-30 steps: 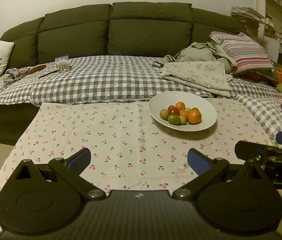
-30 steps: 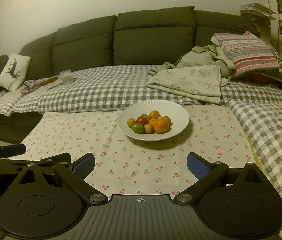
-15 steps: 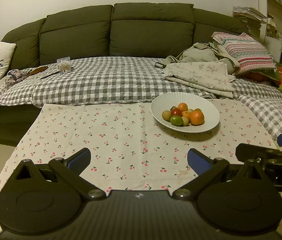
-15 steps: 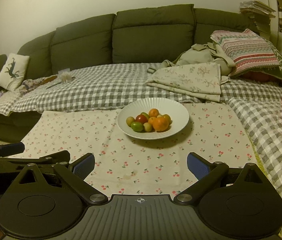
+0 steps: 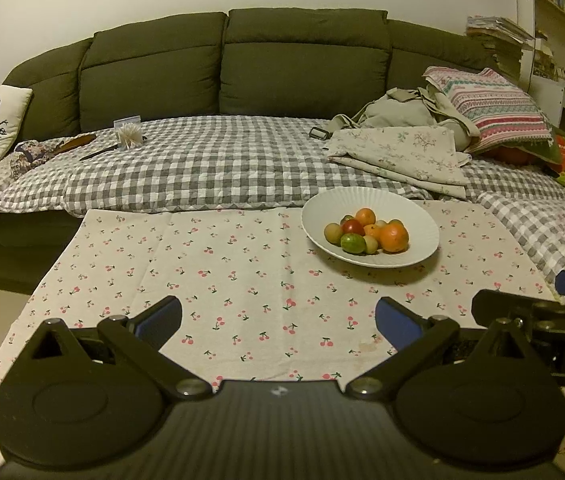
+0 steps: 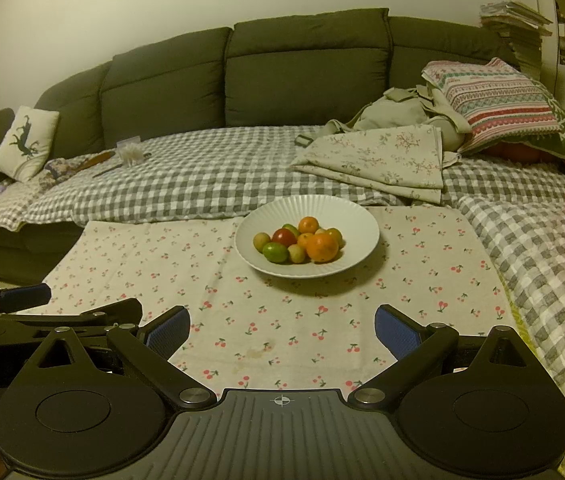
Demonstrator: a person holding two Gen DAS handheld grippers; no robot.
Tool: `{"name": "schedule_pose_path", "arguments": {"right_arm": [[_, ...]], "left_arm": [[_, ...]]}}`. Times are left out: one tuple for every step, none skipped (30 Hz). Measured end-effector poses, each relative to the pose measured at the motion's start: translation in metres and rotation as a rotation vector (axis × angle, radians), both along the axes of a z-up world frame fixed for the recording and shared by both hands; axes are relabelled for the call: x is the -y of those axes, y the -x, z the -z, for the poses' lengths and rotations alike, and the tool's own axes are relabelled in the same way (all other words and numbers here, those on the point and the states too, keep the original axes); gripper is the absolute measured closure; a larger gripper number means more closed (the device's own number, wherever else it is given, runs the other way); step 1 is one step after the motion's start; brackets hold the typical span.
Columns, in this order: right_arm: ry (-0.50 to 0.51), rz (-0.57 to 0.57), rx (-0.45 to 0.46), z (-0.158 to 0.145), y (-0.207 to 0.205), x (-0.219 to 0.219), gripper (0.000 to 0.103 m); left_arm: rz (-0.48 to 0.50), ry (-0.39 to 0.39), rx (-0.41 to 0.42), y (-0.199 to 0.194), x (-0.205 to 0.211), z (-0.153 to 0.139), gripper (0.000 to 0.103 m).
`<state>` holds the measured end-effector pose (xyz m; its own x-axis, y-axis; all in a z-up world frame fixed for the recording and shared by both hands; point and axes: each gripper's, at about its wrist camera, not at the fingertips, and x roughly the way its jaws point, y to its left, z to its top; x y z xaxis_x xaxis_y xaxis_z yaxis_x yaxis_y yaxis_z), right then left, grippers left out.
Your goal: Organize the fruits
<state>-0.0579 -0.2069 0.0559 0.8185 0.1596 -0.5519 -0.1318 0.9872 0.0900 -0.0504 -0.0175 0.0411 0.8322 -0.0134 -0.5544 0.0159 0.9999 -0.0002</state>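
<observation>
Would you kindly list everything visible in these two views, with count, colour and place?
plate: one, white, on the cherry cloth, holding the fruit.
oranges: about three, orange, right side of the pile.
red fruit: one, red, pile centre.
green fruit: one clearly, bright green, front left of the pile.
cherry cloth: one, cream with red cherries, over the table.
sofa: one, dark green, behind.
checked blanket: one, grey and white, on the sofa seat.
striped pillow: one, pink and white, far right.
deer cushion: one, white, far left.
folded cloth: one, beige floral, on the blanket.
left gripper: black, blue pads, open, empty.
right gripper: same, open, empty.
</observation>
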Motion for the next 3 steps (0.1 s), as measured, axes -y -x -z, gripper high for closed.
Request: {"name": "schedule_pose_path", "arguments": {"right_arm": [[0.0, 0.0, 0.0, 0.0, 0.0, 0.0, 0.003], [0.0, 0.0, -0.001, 0.0005, -0.0002, 0.0004, 0.003], [0.001, 0.0, 0.0, 0.0005, -0.0002, 0.0004, 0.003]], "left_arm": [[0.0, 0.003, -0.003, -0.0003, -0.0004, -0.0001, 0.001], [0.001, 0.007, -0.005, -0.0003, -0.0009, 0.0, 0.001], [0.002, 0.009, -0.007, -0.0003, -0.0012, 0.0003, 0.001]]}}
